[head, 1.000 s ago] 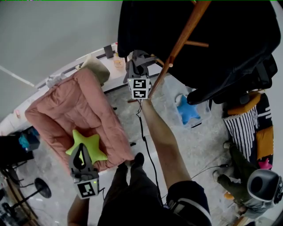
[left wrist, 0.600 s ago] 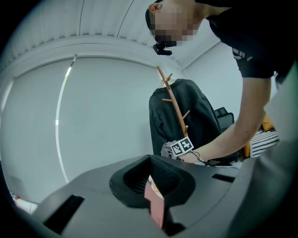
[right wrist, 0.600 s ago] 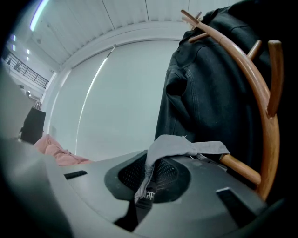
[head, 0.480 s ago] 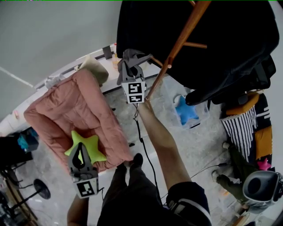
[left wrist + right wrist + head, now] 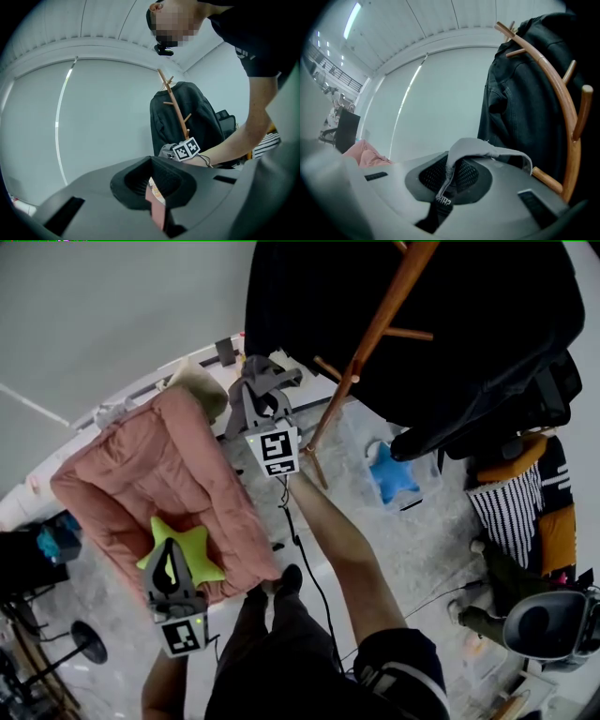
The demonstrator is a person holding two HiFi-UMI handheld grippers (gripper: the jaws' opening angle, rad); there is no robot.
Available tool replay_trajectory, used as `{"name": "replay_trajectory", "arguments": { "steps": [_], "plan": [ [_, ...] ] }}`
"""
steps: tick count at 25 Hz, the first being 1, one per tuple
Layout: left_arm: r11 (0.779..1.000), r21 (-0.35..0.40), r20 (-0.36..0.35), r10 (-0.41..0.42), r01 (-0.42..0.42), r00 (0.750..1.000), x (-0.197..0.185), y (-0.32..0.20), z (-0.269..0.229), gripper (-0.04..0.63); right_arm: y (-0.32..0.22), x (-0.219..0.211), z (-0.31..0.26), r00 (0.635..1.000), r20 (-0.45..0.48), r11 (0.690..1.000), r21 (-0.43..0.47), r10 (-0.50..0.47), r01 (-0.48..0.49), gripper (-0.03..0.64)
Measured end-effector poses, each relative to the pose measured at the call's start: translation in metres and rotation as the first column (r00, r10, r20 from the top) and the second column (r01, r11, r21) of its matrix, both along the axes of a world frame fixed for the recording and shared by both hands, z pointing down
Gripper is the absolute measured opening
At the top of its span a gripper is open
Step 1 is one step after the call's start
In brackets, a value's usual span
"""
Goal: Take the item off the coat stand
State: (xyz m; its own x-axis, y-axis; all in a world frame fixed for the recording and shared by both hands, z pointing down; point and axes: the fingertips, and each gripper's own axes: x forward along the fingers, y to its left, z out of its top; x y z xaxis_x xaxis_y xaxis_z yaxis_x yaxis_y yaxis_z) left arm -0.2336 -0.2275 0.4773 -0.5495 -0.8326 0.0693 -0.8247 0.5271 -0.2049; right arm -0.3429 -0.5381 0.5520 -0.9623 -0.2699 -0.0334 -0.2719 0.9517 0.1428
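The right hand-held gripper (image 5: 257,379), upper centre, is clamped on the grey item (image 5: 483,150), which appears clear of the coat stand (image 5: 377,332). The next move is to carry it away. The left hand-held gripper (image 5: 168,557), lower left, is closed and empty.

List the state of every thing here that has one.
right gripper: shut on the grey fabric item.
grey fabric item: pinched, clear of the pegs.
left gripper: shut, empty.
black jacket: hanging on the coat stand.
coat stand: upright.
green star cushion: lying on the pink sofa.
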Motion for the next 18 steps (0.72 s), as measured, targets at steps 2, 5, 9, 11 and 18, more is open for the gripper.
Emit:
{"name": "replay_trajectory", "arguments": {
  "steps": [2, 5, 9, 11, 18],
  "plan": [
    [1.0, 0.003, 0.001, -0.002, 0.002, 1.0, 0.0, 0.002, -0.002, 0.023, 0.012, 0.007, -0.004, 1.0, 0.004, 1.0, 0.0, -0.017, 0.017, 0.032],
    [1.0, 0.013, 0.004, -0.002, 0.002, 1.0, 0.0, 0.002, -0.006, 0.023, 0.027, 0.021, -0.01, 0.999, 0.01, 0.999, 0.01, -0.034, 0.034, 0.032],
    [1.0, 0.026, 0.016, 0.012, -0.012, 1.0, 0.004, -0.001, -0.013, 0.023, 0.038, 0.045, -0.016, 0.999, 0.006, 0.999, -0.001, -0.038, 0.038, 0.032],
    [0.999, 0.03, 0.021, 0.024, -0.025, 0.999, 0.005, -0.004, -0.016, 0.023, 0.043, 0.056, -0.019, 0.999, 0.004, 0.999, 0.001, -0.035, 0.035, 0.032],
    [0.994, 0.075, 0.023, 0.073, -0.075, 0.997, 0.021, -0.012, -0.025, 0.023, 0.067, 0.1, -0.035, 0.999, 0.008, 0.999, 0.016, -0.032, 0.032, 0.032]
  ]
}}
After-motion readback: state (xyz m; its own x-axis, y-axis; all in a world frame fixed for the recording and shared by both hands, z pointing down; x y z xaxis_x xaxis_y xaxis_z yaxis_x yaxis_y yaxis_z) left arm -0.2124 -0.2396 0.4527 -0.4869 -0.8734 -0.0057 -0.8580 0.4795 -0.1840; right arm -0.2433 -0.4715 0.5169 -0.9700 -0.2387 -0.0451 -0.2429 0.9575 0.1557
